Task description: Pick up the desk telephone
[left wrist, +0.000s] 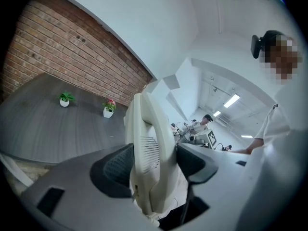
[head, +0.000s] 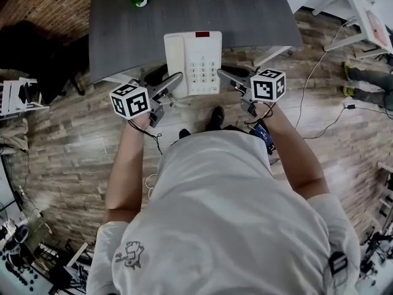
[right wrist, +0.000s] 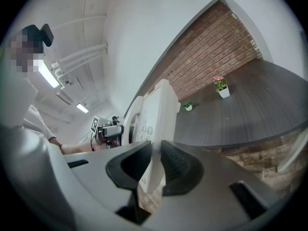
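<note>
Colours and patterns: telephone, grippers, table.
The desk telephone was cream with a red strip at its far end. The left gripper and right gripper were grey with black ribbed pads. Their cubes were white with black square markers. Beyond them the table was dark grey and wood-grained.
</note>
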